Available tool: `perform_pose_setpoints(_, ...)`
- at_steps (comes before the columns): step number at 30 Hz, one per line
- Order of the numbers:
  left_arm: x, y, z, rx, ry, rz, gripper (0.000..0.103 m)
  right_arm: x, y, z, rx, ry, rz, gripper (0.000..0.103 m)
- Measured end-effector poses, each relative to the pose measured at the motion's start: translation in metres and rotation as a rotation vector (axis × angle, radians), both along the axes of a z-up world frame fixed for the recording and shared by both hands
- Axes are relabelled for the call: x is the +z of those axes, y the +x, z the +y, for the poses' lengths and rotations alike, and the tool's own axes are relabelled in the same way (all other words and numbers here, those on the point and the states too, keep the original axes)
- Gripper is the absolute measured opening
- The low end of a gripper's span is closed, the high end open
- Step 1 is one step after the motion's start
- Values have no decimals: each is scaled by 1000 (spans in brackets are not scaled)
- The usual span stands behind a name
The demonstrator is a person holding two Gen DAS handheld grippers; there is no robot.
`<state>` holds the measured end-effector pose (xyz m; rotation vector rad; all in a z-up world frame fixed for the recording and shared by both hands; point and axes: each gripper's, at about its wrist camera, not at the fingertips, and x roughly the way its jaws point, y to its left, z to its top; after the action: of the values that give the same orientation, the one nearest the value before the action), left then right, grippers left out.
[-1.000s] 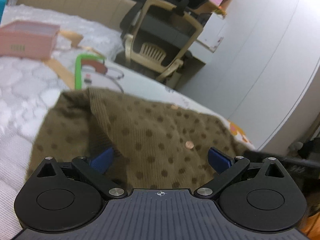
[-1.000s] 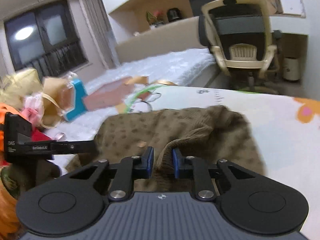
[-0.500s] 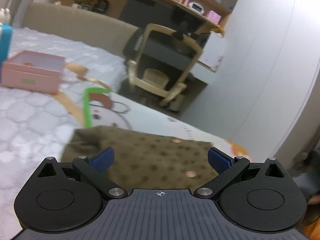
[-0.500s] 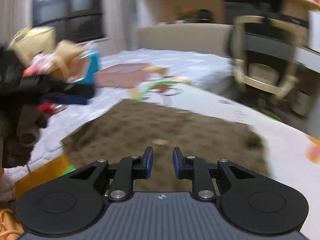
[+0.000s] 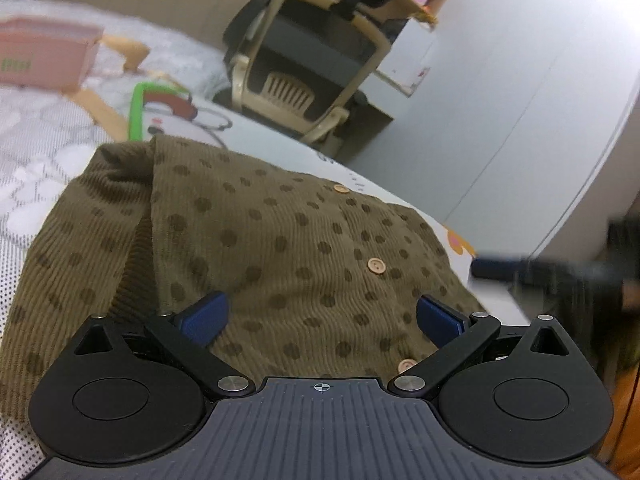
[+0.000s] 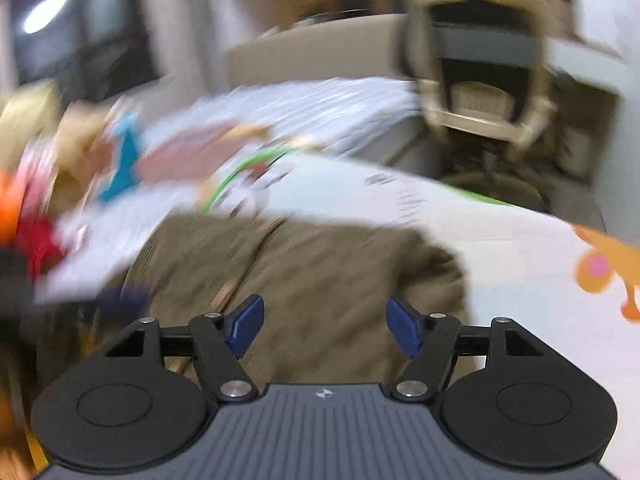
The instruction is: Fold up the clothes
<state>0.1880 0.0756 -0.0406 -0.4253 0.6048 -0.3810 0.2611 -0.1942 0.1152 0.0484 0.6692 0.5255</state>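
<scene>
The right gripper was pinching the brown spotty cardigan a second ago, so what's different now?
The right gripper has let go: its jaws, shut on a fold a second ago, now stand wide apart above the cardigan, and that lifted fold has dropped back down. The left gripper stayed open, holding nothing. The cardigan stayed on the bed.

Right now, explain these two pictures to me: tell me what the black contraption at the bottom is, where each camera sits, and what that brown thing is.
No robot here: a person holds a two-finger gripper in each hand, and each carries a camera looking out along its blue fingers. One picture is from the left gripper, the other, blurred by motion, from the right gripper. Both are open and hold nothing. Below them a brown dotted cardigan with small buttons lies on a bed, one flap folded across. Behind are a pink box and an office chair.
</scene>
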Motion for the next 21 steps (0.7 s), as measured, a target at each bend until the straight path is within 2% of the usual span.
perform_pose_setpoints(4, 0, -2, -5, 4, 31, -18, 103, -13, 64, -19, -90, 210, 134, 69)
perform_pose_setpoints(6, -1, -3, -7, 6, 47, -26, 103, -30, 94, -11, -95, 274, 244, 70)
perform_pose_setpoints(8, -1, -4, -10, 8, 62, -35, 103, -41, 115, 2, -94, 290, 322, 72)
perform_pose_setpoints(9, -1, -5, -10, 8, 63, -36, 103, -38, 117, 6, -99, 291, 293, 72)
perform_pose_setpoints(12, -1, -5, -9, 10, 56, -36, 103, -11, 104, 2, -120, 308, 75, 71)
perform_pose_setpoints(13, -1, -5, -9, 11, 54, -36, 103, -5, 99, 0, -132, 295, 33, 71)
perform_pose_setpoints(16, -1, -7, -8, 11, 50, -36, 103, 1, 83, -11, -154, 180, 12, 71)
perform_pose_setpoints(21, -1, -7, -6, 13, 39, -37, 103, -20, 15, -12, -69, -107, -27, 77)
